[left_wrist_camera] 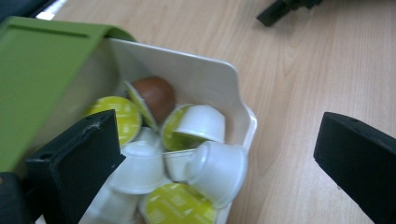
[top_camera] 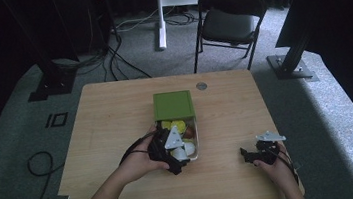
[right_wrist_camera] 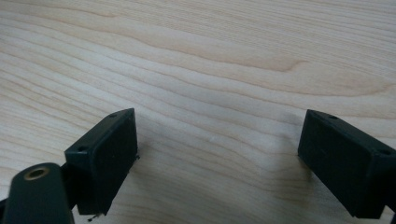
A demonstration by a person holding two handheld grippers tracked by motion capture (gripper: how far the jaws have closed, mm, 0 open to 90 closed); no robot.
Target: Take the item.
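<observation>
A white box [top_camera: 196,136] sits mid-table with its green lid [top_camera: 173,104] slid back over the far half. Coffee capsules lie in the uncovered half: a brown one [left_wrist_camera: 156,95], white ones [left_wrist_camera: 219,168] and some with yellow-green foil tops [left_wrist_camera: 119,116]. My left gripper [top_camera: 180,149] hovers over this part of the box. In the left gripper view it [left_wrist_camera: 210,163] is open, one jaw above the capsules and the other out over the table. My right gripper [top_camera: 246,154] rests low at the table's right front, open [right_wrist_camera: 219,158] over bare wood.
The wooden table [top_camera: 116,116] has a round grommet [top_camera: 201,85] near its far edge. A black folding chair [top_camera: 230,18] stands beyond the table. Cables [top_camera: 38,163] run across the carpet at left. The right gripper's jaw tip [left_wrist_camera: 285,9] shows in the left gripper view.
</observation>
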